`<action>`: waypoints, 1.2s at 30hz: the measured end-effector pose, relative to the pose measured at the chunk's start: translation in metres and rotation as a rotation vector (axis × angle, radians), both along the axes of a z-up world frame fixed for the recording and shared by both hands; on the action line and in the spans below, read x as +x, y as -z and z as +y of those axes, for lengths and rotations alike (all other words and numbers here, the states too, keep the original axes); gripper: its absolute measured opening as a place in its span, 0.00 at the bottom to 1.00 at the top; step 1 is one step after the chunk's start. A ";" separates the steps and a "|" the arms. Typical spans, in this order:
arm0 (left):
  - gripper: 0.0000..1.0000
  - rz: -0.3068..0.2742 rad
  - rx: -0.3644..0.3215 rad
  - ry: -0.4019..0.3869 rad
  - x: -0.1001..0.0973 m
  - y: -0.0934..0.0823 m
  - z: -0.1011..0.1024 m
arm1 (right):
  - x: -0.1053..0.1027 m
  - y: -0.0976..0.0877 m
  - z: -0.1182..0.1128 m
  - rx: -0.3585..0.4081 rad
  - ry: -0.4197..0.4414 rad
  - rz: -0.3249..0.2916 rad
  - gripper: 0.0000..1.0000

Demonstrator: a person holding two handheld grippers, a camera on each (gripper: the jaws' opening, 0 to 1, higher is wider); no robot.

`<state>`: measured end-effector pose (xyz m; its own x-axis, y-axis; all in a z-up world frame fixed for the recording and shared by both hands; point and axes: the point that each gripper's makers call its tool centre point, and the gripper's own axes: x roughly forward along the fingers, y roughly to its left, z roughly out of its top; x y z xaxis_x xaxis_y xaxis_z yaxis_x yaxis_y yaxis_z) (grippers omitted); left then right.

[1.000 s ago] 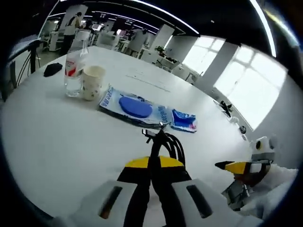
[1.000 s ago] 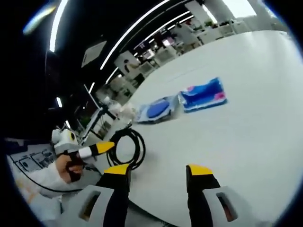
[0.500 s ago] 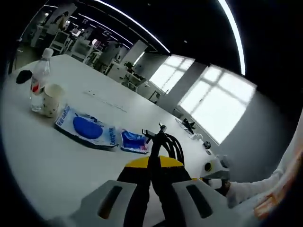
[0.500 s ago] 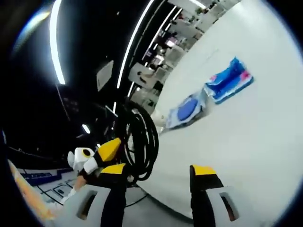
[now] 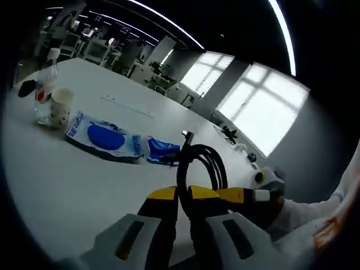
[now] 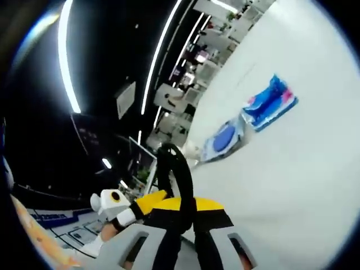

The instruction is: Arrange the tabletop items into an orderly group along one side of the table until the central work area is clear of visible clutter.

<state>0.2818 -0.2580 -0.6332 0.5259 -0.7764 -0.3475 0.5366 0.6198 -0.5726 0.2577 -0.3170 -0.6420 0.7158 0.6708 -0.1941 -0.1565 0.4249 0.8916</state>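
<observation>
- Left gripper view: the left gripper [image 5: 183,198] has its fingers clamped on the black coiled cable [image 5: 200,169], held up above the near edge of the tabletop [image 5: 67,180]. The right gripper [image 5: 247,196] comes in from the right, touching the same coil. With two grips on one springy loop, a pull in different directions could, I'd say, twist it out of one pair of fingers and drop it.
- Farther off lie the flat blue pouch [image 5: 104,138] and the small blue packet [image 5: 163,152], just beside each other; a paper cup [image 5: 59,107] and water bottle [image 5: 46,84] stand touching at the far left.
- Half a second ago the right gripper sat lower and apart from the coil.
- Right gripper view: the right gripper [image 6: 185,209] is now closed on the cable [image 6: 175,169]; half a second ago its fingers stood wide apart with the coil off to the left.
- A swinging loop could sweep the pouch [image 6: 222,138] or packet [image 6: 269,102] when set down.
</observation>
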 end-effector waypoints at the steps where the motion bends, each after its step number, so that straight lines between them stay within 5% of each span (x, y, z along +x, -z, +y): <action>1: 0.05 -0.012 0.006 0.000 0.000 -0.001 0.002 | 0.000 -0.001 0.001 0.004 -0.003 -0.001 0.01; 10: 0.18 -0.044 0.053 -0.023 0.002 0.004 0.018 | 0.012 -0.006 -0.009 0.007 0.007 -0.027 0.00; 16: 0.17 -0.025 0.024 -0.049 -0.004 0.001 0.034 | 0.028 0.001 -0.028 -0.049 0.032 -0.015 0.00; 25: 0.22 -0.020 0.016 -0.105 -0.003 0.003 0.055 | 0.044 0.049 -0.064 -0.072 0.114 0.156 0.00; 36: 0.21 -0.007 -0.001 -0.095 -0.008 0.004 0.051 | 0.045 0.066 -0.074 -0.117 0.138 0.197 0.01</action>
